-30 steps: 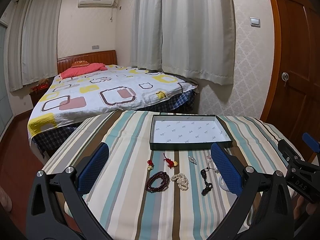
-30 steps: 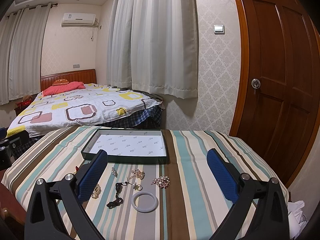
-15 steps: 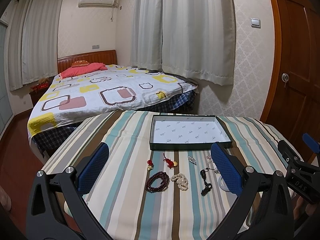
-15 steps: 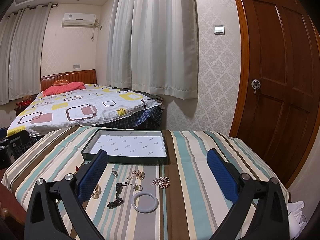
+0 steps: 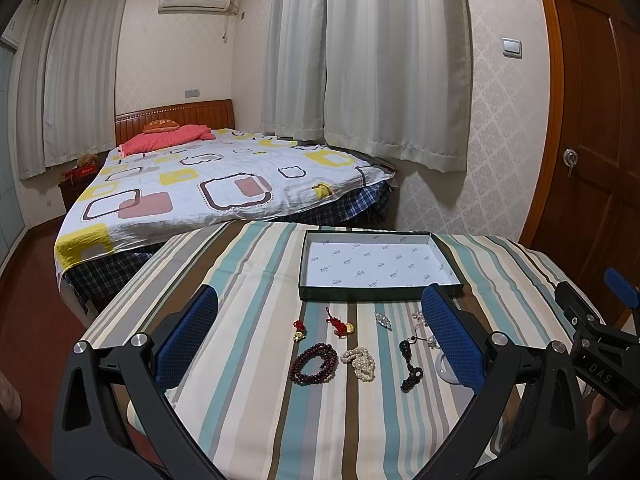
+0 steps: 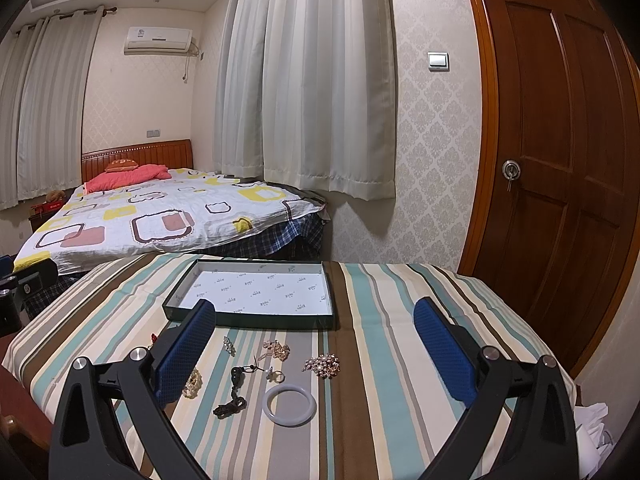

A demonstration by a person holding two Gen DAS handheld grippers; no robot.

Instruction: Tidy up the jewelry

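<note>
Both grippers hover above the striped table [image 5: 248, 364], each with its two blue pads spread wide and holding nothing. Ahead of the left gripper [image 5: 320, 340] lies one dark bead bracelet [image 5: 314, 363], one pearl bracelet [image 5: 359, 362], two red charms [image 5: 339, 325] and one black cord [image 5: 409, 365]. Between the right gripper [image 6: 316, 346] pads lie one white bangle [image 6: 289, 404], one ring [image 6: 277, 376], one brooch [image 6: 322, 365] and one gold piece [image 6: 277, 350]. One tray [image 6: 248, 318] sits just beyond the jewelry, with only paper inside.
</note>
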